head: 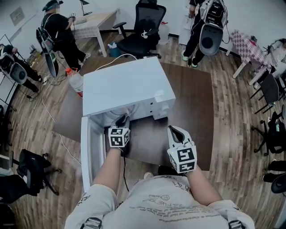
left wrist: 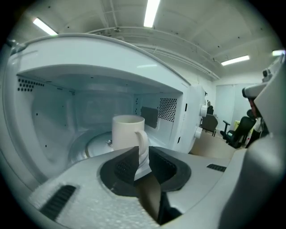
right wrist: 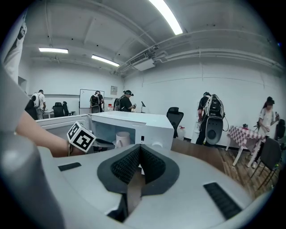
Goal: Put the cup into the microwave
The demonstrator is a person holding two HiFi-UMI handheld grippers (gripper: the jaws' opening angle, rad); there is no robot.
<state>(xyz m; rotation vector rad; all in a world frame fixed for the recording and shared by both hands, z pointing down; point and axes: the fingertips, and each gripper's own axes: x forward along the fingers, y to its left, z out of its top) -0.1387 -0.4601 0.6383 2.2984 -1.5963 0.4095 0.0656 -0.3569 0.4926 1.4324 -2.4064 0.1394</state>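
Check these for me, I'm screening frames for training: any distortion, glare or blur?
Head view: floor boards bow at the edges, even light. Left gripper view: dark rounded corners, ceiling lamp blown out, cup clear. Right gripper view: same fisheye bend, lamp strip glares.

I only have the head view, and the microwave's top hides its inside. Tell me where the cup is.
Observer: The left gripper view shows the white cup upright inside the microwave, over the glass plate.
Operator: Report the left gripper's grip.
Observer: The left gripper has its fingers closed on the cup's handle, which points out toward the door opening.
Operator: Now the right gripper's fingers.
Observer: In its own view the right gripper has its fingers together with nothing between them.
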